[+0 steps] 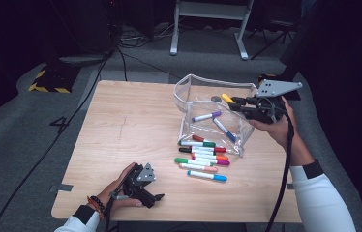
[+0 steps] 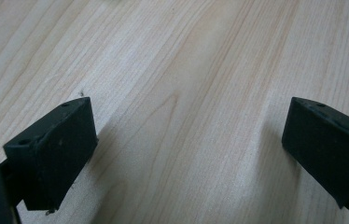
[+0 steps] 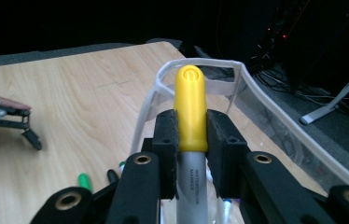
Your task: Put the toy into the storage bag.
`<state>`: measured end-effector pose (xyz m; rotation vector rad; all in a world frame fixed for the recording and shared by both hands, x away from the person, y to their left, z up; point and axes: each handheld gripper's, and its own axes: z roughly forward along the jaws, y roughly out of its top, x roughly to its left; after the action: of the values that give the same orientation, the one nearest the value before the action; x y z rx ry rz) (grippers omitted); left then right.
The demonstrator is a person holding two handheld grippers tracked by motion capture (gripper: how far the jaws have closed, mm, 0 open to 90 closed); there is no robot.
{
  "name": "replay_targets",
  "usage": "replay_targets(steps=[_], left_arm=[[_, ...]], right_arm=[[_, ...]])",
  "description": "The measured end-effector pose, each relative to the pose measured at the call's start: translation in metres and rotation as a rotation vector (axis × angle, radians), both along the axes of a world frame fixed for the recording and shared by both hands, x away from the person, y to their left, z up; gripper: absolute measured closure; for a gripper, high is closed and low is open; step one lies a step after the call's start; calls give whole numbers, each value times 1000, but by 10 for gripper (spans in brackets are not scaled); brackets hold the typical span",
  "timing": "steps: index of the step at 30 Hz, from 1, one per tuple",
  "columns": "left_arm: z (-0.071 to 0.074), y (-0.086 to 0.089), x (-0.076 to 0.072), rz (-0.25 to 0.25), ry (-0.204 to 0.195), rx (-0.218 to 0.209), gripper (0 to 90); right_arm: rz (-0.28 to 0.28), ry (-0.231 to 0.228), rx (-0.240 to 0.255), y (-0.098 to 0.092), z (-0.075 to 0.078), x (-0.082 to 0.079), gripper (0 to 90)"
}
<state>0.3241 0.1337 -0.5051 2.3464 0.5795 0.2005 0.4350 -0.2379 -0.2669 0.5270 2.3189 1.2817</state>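
Note:
My right gripper (image 1: 238, 104) is shut on a yellow-capped marker (image 1: 227, 98), held level above the open top of a clear plastic pouch (image 1: 188, 89) standing on the wooden table (image 1: 126, 125). In the right gripper view the yellow cap (image 3: 190, 107) sticks out between the two pads, pointing at the pouch's rim (image 3: 200, 64). A purple-capped marker (image 1: 207, 116) and a blue one (image 1: 225, 129) lie inside the pouch. Several coloured markers (image 1: 203, 157) lie in a loose pile in front of it. My left gripper (image 1: 155, 197) rests on the table near the front edge, open (image 2: 186, 140) with nothing but bare wood between its jaws.
The table's front edge (image 1: 169, 220) runs just under the left hand. Grey carpet, cables (image 1: 72, 116) and a white stand's feet (image 1: 208, 46) lie beyond the table. Bare wood spreads over the table's left half (image 1: 116, 111).

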Motion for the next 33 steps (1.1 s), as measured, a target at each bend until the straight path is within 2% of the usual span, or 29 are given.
replay_targets(steps=[2,4,5,7,9,10,13,14,19,21,22,23,26,29,31,32,33], left_arm=[[0,0,0,0,0,0,34],[0,0,0,0,0,0,34],[0,0,0,0,0,0,34],[0,0,0,0,0,0,35],[0,0,0,0,0,-1,35],[0,0,0,2,1,0,35],[0,0,0,1,1,-1,36],[0,0,0,2,1,0,35],[0,0,0,1,1,-1,35],[0,0,0,1,1,-1,35],[0,0,0,1,1,-1,35],[0,0,-1,2,2,-2,35],[0,0,-1,3,2,-1,35],[0,0,-1,3,2,-2,35],[0,0,-1,3,2,-1,35],[0,0,-1,3,2,-1,35],[0,0,-1,3,2,-2,35]], right_arm=[[-11,-1,-11,2,1,7,747],[-12,11,-2,3,1,12,748],[-23,11,-21,5,1,21,748],[-26,19,-22,6,0,24,748],[-49,35,-45,8,-4,35,747],[-64,54,-66,10,-9,46,748],[-81,68,-80,12,-13,55,747],[-95,96,-101,14,-18,64,748],[-141,167,-188,19,-32,85,748],[-150,195,-219,22,-37,91,747],[-150,195,-219,22,-37,91,747],[-168,213,-256,26,-42,94,748],[-183,234,-310,29,-48,96,747],[-145,284,-343,34,-51,96,747],[-134,287,-360,36,-52,96,747],[-113,299,-376,39,-53,95,747],[-73,332,-400,42,-56,94,745]])
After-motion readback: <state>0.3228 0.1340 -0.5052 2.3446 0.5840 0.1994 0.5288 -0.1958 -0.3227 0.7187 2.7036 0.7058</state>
